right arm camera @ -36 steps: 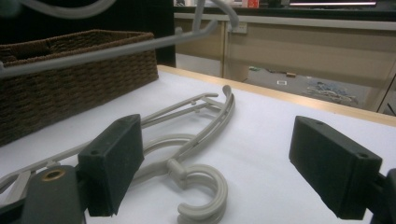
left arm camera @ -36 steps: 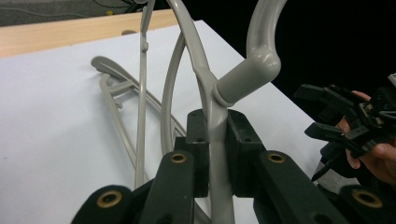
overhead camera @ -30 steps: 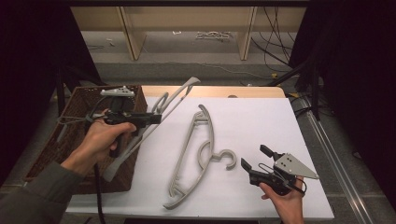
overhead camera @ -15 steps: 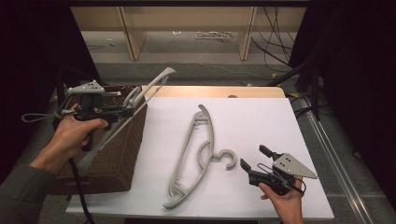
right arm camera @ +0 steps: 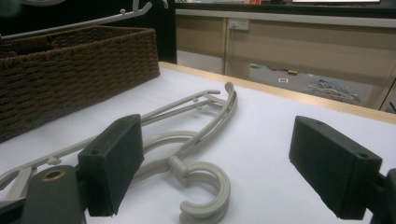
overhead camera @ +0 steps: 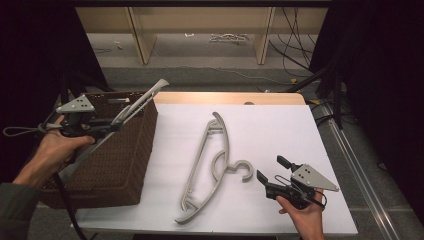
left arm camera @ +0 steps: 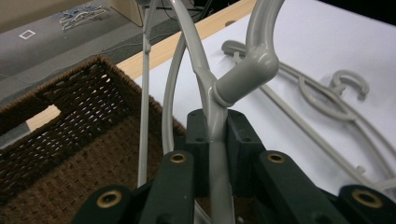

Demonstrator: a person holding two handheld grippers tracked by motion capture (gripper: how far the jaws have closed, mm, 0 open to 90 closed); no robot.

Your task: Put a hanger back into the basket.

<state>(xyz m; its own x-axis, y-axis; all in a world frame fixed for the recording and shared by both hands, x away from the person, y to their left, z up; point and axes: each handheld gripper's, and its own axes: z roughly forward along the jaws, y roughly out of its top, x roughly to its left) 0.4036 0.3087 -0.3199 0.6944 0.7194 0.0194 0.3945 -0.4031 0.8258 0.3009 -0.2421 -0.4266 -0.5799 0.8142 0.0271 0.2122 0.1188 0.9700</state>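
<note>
While the left gripper (overhead camera: 107,127) clamps one grey hanger (left arm camera: 205,84) above the basket (overhead camera: 127,165), its long end juts past the rim; a careless release may snag it there. Right gripper (overhead camera: 272,170), jaws wide, rests beside the second hanger (overhead camera: 207,160) on the table.

The left hand-held gripper (overhead camera: 107,127) carried its hanger (overhead camera: 137,102) leftward — over the basket (overhead camera: 112,165).

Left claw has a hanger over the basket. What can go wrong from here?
1. The held grey hanger sticks out past the wicker basket's rim, so it may catch the rim or end up propped on it rather than inside.
2. The left claw pinches only a thin bar near the hook; the hanger could pivot or slip.
</note>
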